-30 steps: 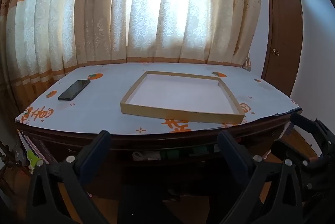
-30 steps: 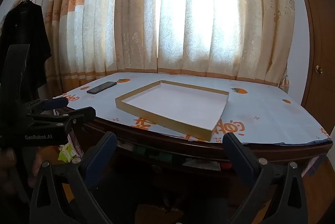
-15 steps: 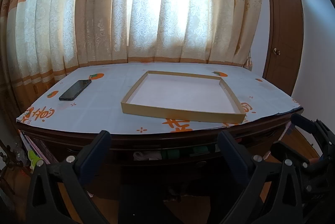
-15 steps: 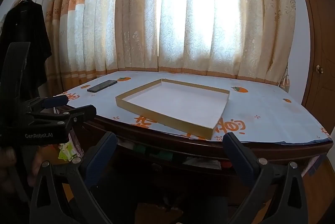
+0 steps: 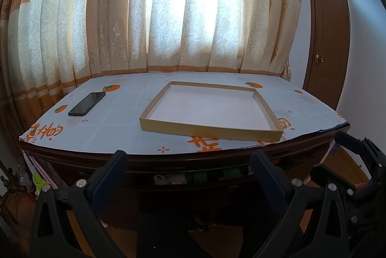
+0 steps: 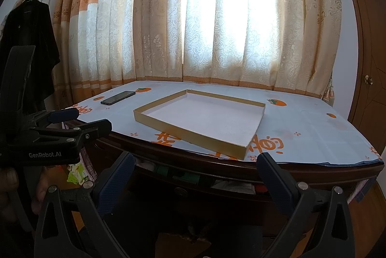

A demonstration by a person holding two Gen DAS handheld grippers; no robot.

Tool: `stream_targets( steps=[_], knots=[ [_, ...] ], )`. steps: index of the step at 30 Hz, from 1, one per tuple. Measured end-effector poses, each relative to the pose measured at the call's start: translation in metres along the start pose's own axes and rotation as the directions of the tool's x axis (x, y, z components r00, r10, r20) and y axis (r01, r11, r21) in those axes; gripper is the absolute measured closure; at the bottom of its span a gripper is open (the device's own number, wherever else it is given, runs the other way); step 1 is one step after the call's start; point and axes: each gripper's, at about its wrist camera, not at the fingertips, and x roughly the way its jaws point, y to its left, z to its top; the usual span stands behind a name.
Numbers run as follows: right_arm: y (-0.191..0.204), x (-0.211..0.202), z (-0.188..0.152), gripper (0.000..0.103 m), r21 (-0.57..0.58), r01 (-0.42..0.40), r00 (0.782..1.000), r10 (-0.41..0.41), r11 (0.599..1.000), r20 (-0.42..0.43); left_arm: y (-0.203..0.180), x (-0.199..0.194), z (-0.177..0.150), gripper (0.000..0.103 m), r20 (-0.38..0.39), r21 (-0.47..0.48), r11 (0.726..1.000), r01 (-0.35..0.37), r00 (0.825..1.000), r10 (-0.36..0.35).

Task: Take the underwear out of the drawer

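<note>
A dark wooden table holds a drawer (image 5: 217,188) under its front edge, slightly ajar. White and green folded cloth (image 5: 170,178) shows in the gap, seen too as folded cloth (image 6: 232,185) in the right wrist view. My left gripper (image 5: 188,159) hangs open in front of the drawer, apart from it. My right gripper (image 6: 194,161) is open as well, facing the drawer front (image 6: 193,195) with its round knob (image 6: 179,191). Nothing lies between either pair of fingers. The left gripper (image 6: 79,120) also shows at the left of the right wrist view.
A shallow tan cardboard tray (image 5: 210,110) lies on the white tablecloth with orange prints. A black phone (image 5: 86,104) rests at the table's left. Curtains (image 5: 181,16) hang behind, a wooden door (image 5: 328,45) stands right. A dark garment (image 6: 26,45) hangs left.
Both views have risen very slightly, so the table and drawer sit a little lower in frame. Both grippers stay open.
</note>
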Motion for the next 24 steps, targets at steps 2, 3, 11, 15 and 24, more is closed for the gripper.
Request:
stream_targets(
  steps=[2, 3, 11, 15, 24],
  knots=[
    [-0.0003, 0.0001, 0.0002, 0.001, -0.001, 0.000, 1.000, 0.000, 1.000, 0.000, -0.0008, 0.0003, -0.0001, 0.000, 0.000, 0.000, 1.000, -0.001, 1.000, 0.001],
    [-0.0002, 0.0004, -0.0009, 0.001, -0.001, 0.000, 1.000, 0.000, 1.000, -0.001, -0.0005, 0.0000, 0.0000, 0.000, 0.000, 0.000, 1.000, -0.002, 1.000, 0.002],
    [0.0006, 0.0005, -0.0016, 0.000, -0.001, 0.000, 1.000, 0.000, 1.000, -0.003, -0.0008, -0.0002, 0.0003, 0.000, 0.000, 0.002, 1.000, -0.003, 1.000, 0.003],
    [0.0014, 0.0004, -0.0025, 0.001, -0.002, 0.001, 1.000, -0.001, 1.000, -0.003, -0.0007, -0.0004, 0.0001, 0.000, 0.001, 0.003, 1.000, -0.003, 1.000, 0.003],
    [0.0003, 0.0006, -0.0014, 0.001, -0.003, 0.001, 1.000, -0.001, 1.000, -0.003, -0.0003, -0.0008, 0.0001, 0.000, 0.000, 0.004, 1.000, -0.003, 1.000, 0.003]
  ],
)
